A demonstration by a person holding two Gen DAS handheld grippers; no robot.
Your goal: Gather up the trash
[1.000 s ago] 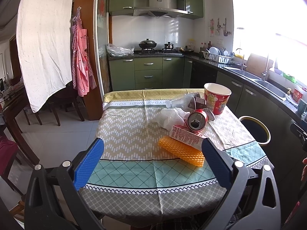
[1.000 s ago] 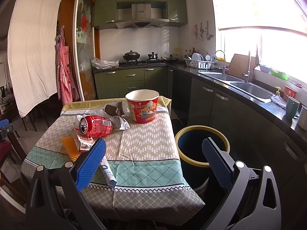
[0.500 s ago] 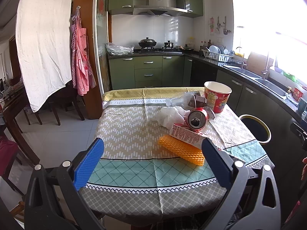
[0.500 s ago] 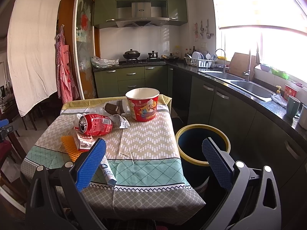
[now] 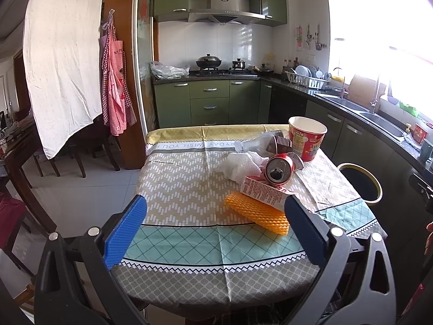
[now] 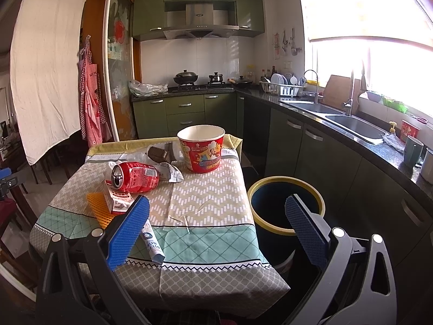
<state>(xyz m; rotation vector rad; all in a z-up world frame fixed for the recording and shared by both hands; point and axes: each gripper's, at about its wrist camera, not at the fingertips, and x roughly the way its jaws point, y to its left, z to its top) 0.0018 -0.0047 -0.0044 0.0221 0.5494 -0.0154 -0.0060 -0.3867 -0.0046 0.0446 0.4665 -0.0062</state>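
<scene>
Ahead of the left hand-held gripper [image 5: 215, 228]: red can [image 5: 279, 169] lying on its side, touching carton [image 5: 263, 192] resting on orange foam net [image 5: 257, 212]. Red paper bowl [image 5: 307, 142] upright beyond. Toothpaste tube [image 6: 152, 239] beside the right hand-held gripper [image 6: 216, 224].

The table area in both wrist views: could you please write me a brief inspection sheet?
Surface: table under a patterned cloth, right half bare.
Job's things: red can on its side, small carton, orange foam net, white tube near the front edge, red paper bucket upright, crumpled wrappers; bin beside the table, open.
Clutter: nothing seen.
Grippers: left claw and right claw open, holding nothing.
Cables: nothing seen.
Surroundings: kitchen counter, sink, stove.
</scene>
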